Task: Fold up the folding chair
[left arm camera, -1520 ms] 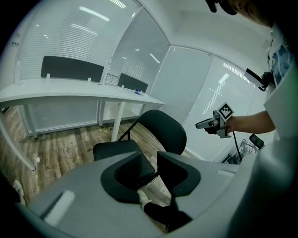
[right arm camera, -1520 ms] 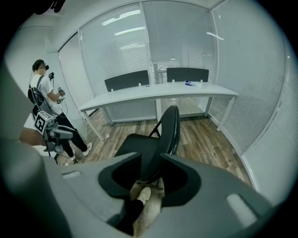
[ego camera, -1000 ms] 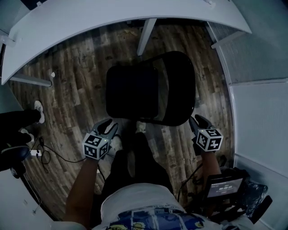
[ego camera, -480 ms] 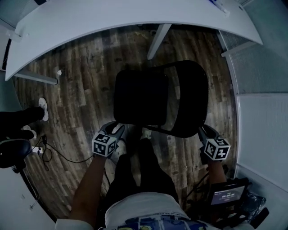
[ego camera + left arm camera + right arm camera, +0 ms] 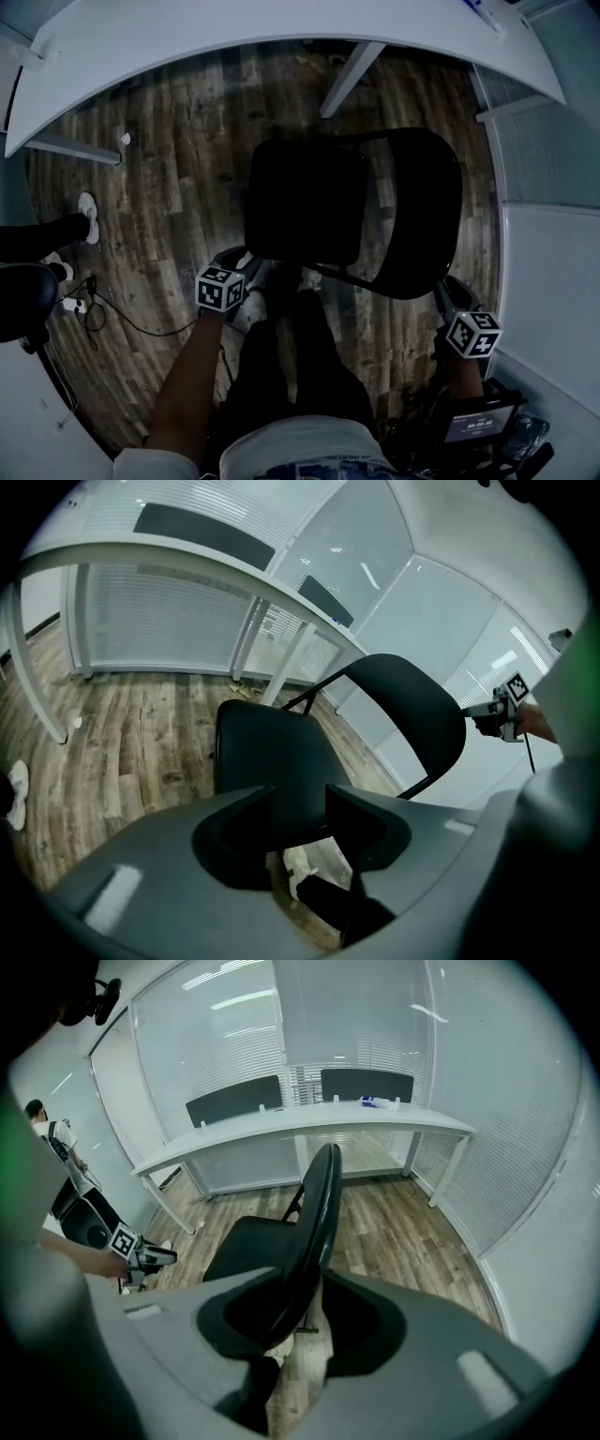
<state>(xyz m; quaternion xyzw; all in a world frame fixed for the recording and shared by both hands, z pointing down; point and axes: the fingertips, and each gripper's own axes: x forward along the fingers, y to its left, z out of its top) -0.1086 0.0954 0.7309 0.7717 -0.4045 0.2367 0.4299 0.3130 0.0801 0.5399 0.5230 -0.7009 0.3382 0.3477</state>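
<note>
I have the black folding chair (image 5: 375, 202) standing unfolded on the wood floor (image 5: 159, 178), just in front of the white desk (image 5: 281, 33), its seat (image 5: 305, 202) flat and facing the desk. My left gripper (image 5: 246, 264) sits at the seat's near corner. Its jaws have just been opening and stand spread, with the seat's edge in the gap between them but not pinched. My right gripper (image 5: 452, 289) is at the near rim of the backrest (image 5: 427, 216), its jaws closed on that rim, which runs edge-on up between them.
</note>
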